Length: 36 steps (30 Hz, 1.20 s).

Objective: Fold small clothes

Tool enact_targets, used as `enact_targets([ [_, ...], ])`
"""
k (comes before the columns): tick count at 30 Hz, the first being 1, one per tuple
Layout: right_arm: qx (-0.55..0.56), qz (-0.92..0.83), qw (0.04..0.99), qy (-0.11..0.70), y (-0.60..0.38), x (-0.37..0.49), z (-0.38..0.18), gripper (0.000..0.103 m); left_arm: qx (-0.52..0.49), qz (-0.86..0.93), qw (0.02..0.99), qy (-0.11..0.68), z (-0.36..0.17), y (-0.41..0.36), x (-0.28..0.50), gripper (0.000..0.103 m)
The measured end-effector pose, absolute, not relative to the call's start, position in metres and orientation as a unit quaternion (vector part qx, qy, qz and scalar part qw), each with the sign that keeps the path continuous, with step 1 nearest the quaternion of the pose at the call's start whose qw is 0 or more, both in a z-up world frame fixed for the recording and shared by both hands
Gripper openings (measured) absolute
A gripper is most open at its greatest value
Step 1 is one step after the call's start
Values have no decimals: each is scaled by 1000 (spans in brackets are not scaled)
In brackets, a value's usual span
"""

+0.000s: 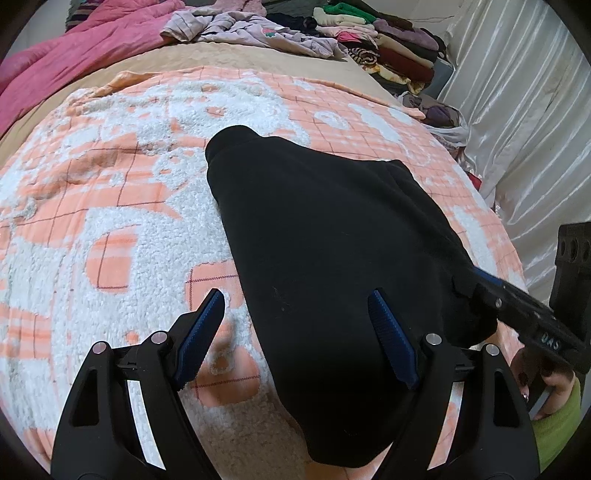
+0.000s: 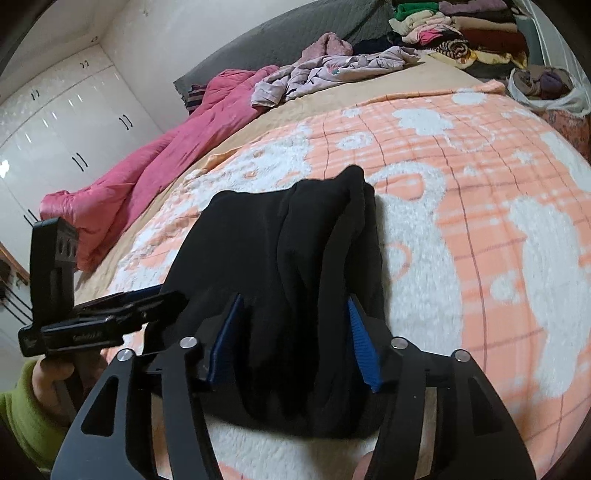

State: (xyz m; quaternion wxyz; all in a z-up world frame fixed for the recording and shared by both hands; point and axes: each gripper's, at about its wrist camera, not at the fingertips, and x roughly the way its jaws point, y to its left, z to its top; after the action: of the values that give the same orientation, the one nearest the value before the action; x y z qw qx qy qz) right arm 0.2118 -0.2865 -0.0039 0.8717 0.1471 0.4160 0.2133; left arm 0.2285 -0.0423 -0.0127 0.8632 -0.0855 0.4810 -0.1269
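Observation:
A black garment [image 1: 325, 236] lies folded lengthwise on the peach-and-white blanket [image 1: 110, 206]. My left gripper [image 1: 295, 295] hovers open over its near end, one blue pad above the blanket and the other above the black cloth. In the right wrist view the garment [image 2: 266, 236] shows bunched lengthwise folds. My right gripper [image 2: 295, 301] straddles these folds at the near end, jaws apart, and the cloth between them lies slack on the bed. The right gripper [image 1: 471, 282] also shows at the garment's right edge, and the left gripper [image 2: 147, 295] at its left edge.
A pink quilt [image 1: 74, 48] lies along the far left of the bed. Crumpled lilac clothes [image 1: 255, 29] and a stack of folded clothes [image 1: 384, 40] sit at the far end. A bag of clothes [image 2: 546, 86] stands by the white curtain [image 1: 517, 122]. White wardrobes [image 2: 55, 122] fill the wall.

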Motion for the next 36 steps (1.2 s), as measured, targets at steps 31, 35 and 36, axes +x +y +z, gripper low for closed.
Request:
enact_targets([
  [31, 99, 131, 902, 400, -286, 169, -8, 60, -62, -124, 877, 460, -4, -55, 180, 70],
  [35, 85, 119, 918, 368, -287, 146, 12, 81, -61, -123, 884, 448, 5, -52, 168, 70],
  [36, 83, 118, 922, 361, -288, 140, 16, 83, -62, -122, 886, 444, 8, -51, 164, 71],
])
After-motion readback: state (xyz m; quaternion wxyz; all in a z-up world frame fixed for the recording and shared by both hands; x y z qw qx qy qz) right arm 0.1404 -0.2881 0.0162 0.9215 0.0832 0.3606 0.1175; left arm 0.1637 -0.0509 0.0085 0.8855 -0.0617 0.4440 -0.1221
